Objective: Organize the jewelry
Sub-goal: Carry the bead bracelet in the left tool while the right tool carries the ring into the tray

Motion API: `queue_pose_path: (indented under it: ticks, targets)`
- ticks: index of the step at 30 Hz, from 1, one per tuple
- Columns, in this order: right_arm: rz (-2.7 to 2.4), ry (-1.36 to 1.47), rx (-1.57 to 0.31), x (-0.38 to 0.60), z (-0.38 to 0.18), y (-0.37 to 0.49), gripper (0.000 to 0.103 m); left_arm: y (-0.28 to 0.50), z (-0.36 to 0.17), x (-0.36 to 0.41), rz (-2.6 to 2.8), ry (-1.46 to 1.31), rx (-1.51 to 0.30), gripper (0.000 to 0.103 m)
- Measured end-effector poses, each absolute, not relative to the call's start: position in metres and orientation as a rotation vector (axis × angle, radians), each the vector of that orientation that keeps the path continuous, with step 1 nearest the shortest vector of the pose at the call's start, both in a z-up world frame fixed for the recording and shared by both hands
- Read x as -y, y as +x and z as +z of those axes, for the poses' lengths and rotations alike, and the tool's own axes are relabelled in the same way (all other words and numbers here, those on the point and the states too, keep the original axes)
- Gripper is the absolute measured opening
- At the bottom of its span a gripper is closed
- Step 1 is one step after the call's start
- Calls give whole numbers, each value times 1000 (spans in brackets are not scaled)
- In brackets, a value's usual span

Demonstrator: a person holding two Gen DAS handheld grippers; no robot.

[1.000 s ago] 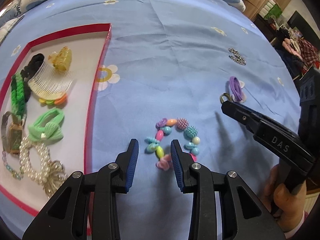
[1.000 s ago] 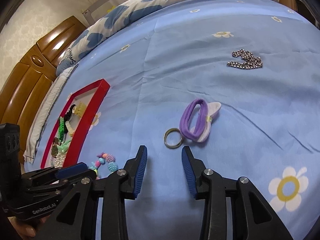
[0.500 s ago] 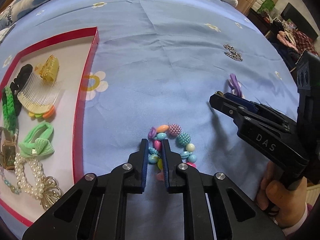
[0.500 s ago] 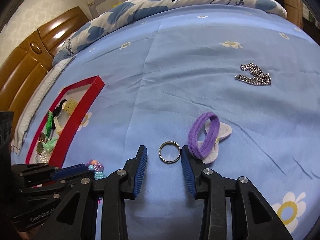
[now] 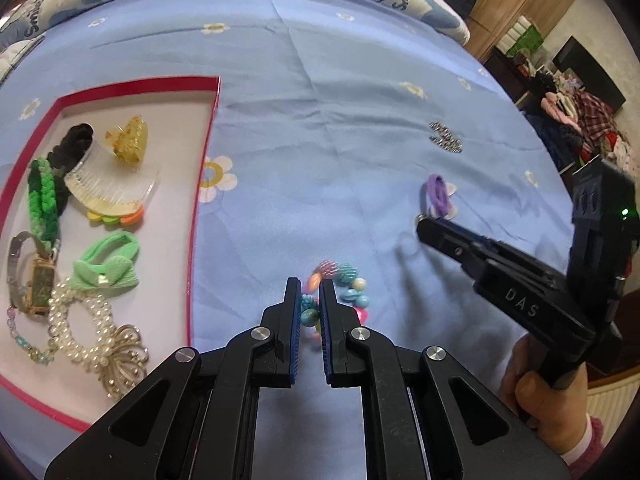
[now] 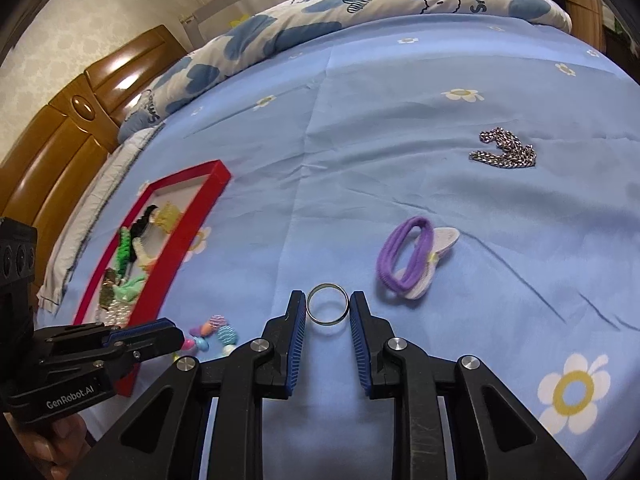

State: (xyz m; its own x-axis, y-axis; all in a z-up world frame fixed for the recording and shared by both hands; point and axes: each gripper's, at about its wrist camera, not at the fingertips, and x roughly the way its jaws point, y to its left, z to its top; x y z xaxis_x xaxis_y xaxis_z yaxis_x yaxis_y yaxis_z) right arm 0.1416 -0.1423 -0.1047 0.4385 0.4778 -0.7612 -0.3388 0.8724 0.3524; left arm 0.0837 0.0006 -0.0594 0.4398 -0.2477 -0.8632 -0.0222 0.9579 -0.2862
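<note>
My left gripper [image 5: 310, 292] is shut on the colourful bead bracelet [image 5: 346, 280], whose other beads hang blurred just beyond the fingertips; it also shows in the right wrist view [image 6: 214, 332]. My right gripper [image 6: 327, 306] is open, its jaws on either side of a silver ring [image 6: 327, 309] on the blue sheet, close to touching it. A purple hair tie [image 6: 412, 256] lies to the ring's right, and a silver chain [image 6: 506, 154] lies farther back. The red-rimmed tray [image 5: 204, 168] on the left holds a comb, hair ties, a watch and pearl bracelets.
The blue flowered bedsheet [image 5: 340, 100] covers the bed. A cloud-print duvet [image 6: 320, 12] lies along the far edge, with a wooden headboard [image 6: 68, 128] at the left. The right gripper's body [image 5: 520, 276] reaches in from the right in the left wrist view.
My left gripper closed on the bead bracelet and has lifted and shifted it. My right gripper moved forward until the silver ring sits between its open jaws.
</note>
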Motion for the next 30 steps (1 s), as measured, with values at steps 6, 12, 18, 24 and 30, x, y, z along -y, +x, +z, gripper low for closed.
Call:
queue_pose_path:
  ticks: [6, 12, 18, 24, 30]
  targets:
    - [554, 179, -985, 133, -92, 130, 23, 76, -39, -5, -149, -298, -1063, 7]
    - [592, 177, -973, 120, -82, 122, 23, 66, -20, -17, -149, -320, -1019, 7]
    - [631, 170, -963, 104, -75, 115, 23, 54, -6, -37, -126, -358, -978, 7]
    - [680, 156, -957, 83, -67, 108, 23, 42, 4, -63, -87, -398, -944, 7]
    - [737, 139, -951, 58, -59, 101, 23, 30, 7, -92, -36, -430, -919, 7]
